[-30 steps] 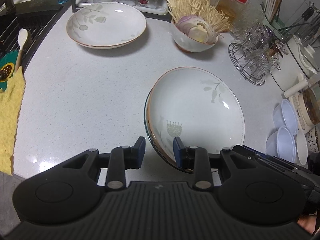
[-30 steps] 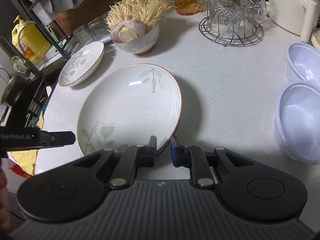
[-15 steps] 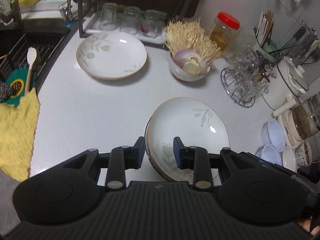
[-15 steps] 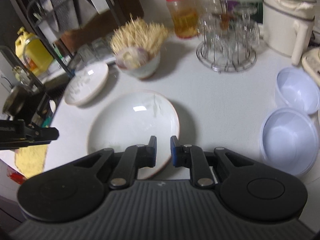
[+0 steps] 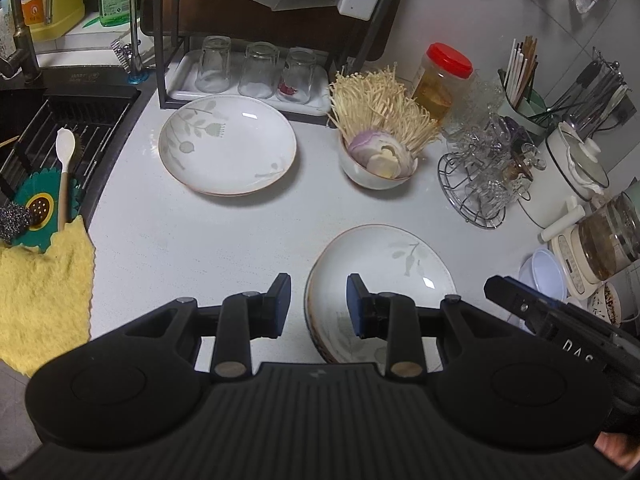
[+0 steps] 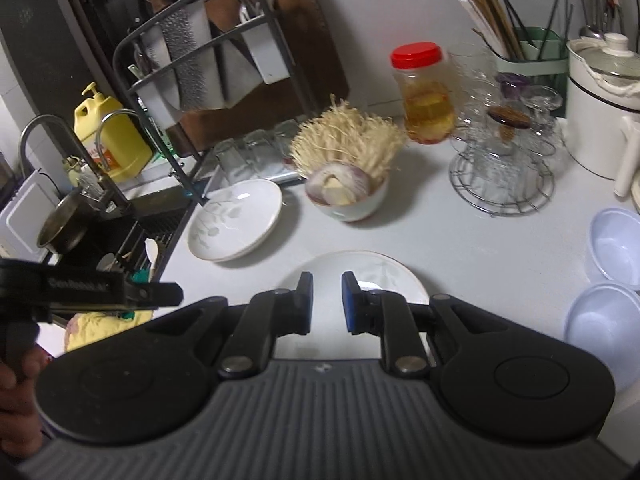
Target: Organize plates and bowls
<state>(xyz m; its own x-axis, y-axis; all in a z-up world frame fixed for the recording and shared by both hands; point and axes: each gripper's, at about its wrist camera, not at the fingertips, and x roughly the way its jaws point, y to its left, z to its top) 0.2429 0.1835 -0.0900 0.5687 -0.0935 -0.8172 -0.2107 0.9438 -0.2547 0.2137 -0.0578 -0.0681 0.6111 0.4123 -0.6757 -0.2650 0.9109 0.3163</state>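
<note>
Lying flat near the counter's (image 5: 200,240) front edge, the stacked plates (image 5: 384,264) sit beneath two empty, parted grippers, left gripper (image 5: 319,305) and right gripper (image 6: 327,303).

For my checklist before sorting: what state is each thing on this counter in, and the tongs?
Near plates: stacked, not gripped.
Far plate: empty, lying flat.
Bowl: full of vegetables.
Glasses: upside down.
Jar: lid on.
Left tongs: open, empty.
Right tongs: slightly open, empty.

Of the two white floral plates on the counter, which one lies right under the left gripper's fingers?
The near plate, right of the counter's middle. The far plate sits by the glass tray, well clear of the left gripper.
</note>
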